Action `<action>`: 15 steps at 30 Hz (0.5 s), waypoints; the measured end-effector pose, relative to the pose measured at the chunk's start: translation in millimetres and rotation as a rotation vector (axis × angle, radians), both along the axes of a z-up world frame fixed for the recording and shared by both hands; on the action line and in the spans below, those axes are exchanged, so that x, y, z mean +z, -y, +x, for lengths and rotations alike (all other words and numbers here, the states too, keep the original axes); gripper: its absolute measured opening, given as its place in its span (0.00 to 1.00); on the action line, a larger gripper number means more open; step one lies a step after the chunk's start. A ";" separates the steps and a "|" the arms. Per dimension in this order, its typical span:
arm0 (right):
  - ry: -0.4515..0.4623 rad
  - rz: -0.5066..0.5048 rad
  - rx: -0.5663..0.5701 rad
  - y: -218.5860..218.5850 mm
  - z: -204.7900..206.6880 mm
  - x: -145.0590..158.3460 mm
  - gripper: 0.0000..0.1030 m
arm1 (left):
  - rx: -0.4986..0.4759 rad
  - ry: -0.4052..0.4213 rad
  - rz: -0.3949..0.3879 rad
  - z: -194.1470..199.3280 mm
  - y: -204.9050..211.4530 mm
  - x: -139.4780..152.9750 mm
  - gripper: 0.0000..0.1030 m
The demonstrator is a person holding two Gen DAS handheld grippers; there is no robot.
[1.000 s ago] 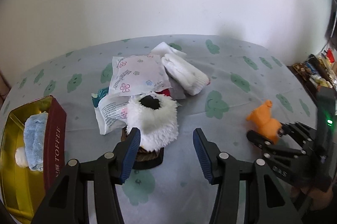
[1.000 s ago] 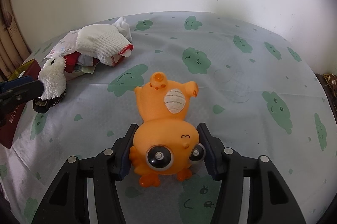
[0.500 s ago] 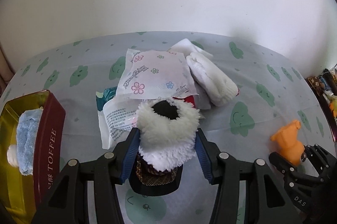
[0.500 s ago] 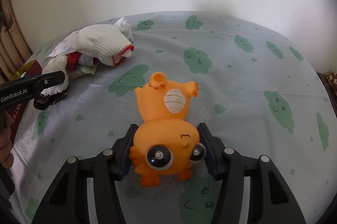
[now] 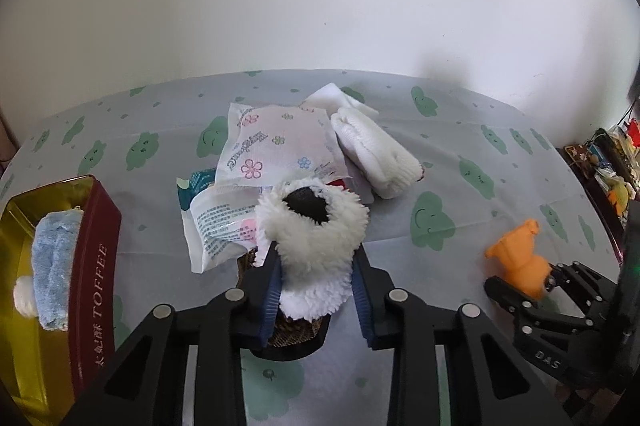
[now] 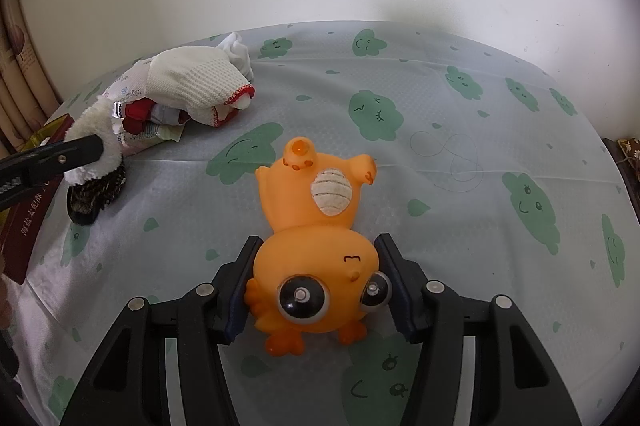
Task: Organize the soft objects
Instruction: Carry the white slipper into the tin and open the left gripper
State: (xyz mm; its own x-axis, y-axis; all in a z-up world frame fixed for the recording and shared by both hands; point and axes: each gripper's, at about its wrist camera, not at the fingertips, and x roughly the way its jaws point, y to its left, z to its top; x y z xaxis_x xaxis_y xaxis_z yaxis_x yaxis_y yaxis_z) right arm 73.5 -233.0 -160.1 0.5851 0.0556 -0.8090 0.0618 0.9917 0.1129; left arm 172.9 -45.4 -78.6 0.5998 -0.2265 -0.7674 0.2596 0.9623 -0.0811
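Currently, the fluffy white fleece-lined bootie, upright beside the packet pile, is being closed on by the left gripper; only compressible fleece is pinched, so it could be dropped short of the gold toffee tin. The orange rubber duck toy on the cloud-print cloth is clamped by the right gripper.

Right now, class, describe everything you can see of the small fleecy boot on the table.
The fleecy boot is a miniature shoe with a thick white fluffy cuff around a dark opening, a brown patterned body and a black sole. It stands upright on the cloud-print tablecloth, in front of the pile of packets. The left tool is closing on it, its blue pads against the fleece on both sides. It looks soft and squashable.
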 end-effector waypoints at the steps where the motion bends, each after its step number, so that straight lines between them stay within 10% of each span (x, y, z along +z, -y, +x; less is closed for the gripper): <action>1: 0.000 0.000 0.000 0.0 0.0 -0.1 0.53 | -0.001 0.001 0.002 -2.0 -0.2 2.2 0.31; 15: 0.000 -0.005 0.001 -1.3 -0.1 -0.3 0.53 | 0.072 0.012 -0.031 -23.6 -40.3 34.8 0.31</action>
